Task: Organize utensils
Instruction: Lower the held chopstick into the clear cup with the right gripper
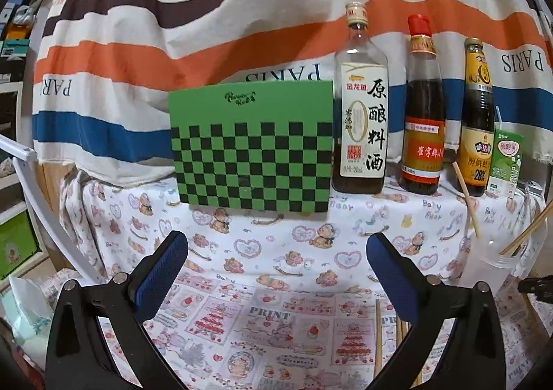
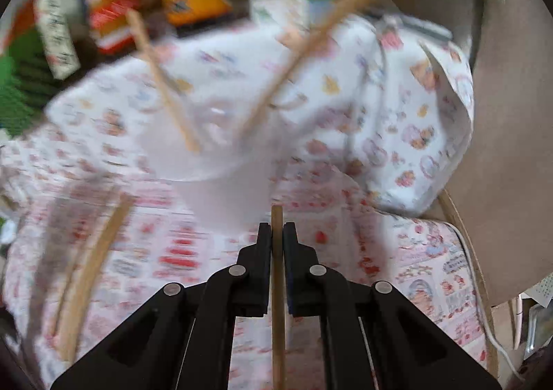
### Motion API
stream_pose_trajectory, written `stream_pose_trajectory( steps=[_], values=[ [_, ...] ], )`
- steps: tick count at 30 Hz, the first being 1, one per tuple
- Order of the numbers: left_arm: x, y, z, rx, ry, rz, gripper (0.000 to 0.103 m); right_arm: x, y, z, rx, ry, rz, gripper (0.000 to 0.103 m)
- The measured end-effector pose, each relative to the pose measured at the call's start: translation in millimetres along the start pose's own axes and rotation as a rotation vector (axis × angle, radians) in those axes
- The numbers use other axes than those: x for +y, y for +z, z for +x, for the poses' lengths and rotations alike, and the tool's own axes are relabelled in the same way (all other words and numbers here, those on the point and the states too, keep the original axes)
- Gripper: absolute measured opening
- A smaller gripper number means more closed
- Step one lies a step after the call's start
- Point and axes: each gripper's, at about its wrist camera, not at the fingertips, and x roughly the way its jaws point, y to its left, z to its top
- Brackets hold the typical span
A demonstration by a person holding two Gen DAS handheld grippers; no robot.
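My left gripper (image 1: 276, 255) is open and empty above the printed tablecloth. Loose wooden chopsticks (image 1: 378, 338) lie on the cloth by its right finger. A clear plastic cup (image 1: 487, 265) at the right holds two chopsticks (image 1: 466, 200). My right gripper (image 2: 277, 234) is shut on a single wooden chopstick (image 2: 277, 303), held just in front of the cup (image 2: 214, 161). The right wrist view is blurred. Two chopsticks (image 2: 162, 79) lean in the cup, and more chopsticks (image 2: 90, 269) lie on the cloth at the left.
A green checkered board (image 1: 252, 144) stands at the back. Three sauce bottles (image 1: 361, 103) and a small green drink carton (image 1: 504, 161) stand to its right. A striped cloth hangs behind. The table edge (image 2: 463, 234) drops off at the right.
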Motion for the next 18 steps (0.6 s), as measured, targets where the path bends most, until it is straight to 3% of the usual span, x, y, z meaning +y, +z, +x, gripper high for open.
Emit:
stream_pose_trajectory(
  steps=[3,8,18],
  values=[
    [1.3,1.7,-1.2,-0.008,-0.001,-0.006,0.102,14.5,4.3,-29.1,-0.103,0.025,-0.029,0.008],
    [5.1,2.3,0.6,0.006,-0.016,-0.04,0.102,32.9,15.5,-70.2,-0.195,0.065,-0.046,0.008],
    [6.1,1.8,0.5,0.01,-0.017,-0.051,0.102,64.3,51.8,-136.9,-0.376,0.047,-0.084,0.008]
  ],
)
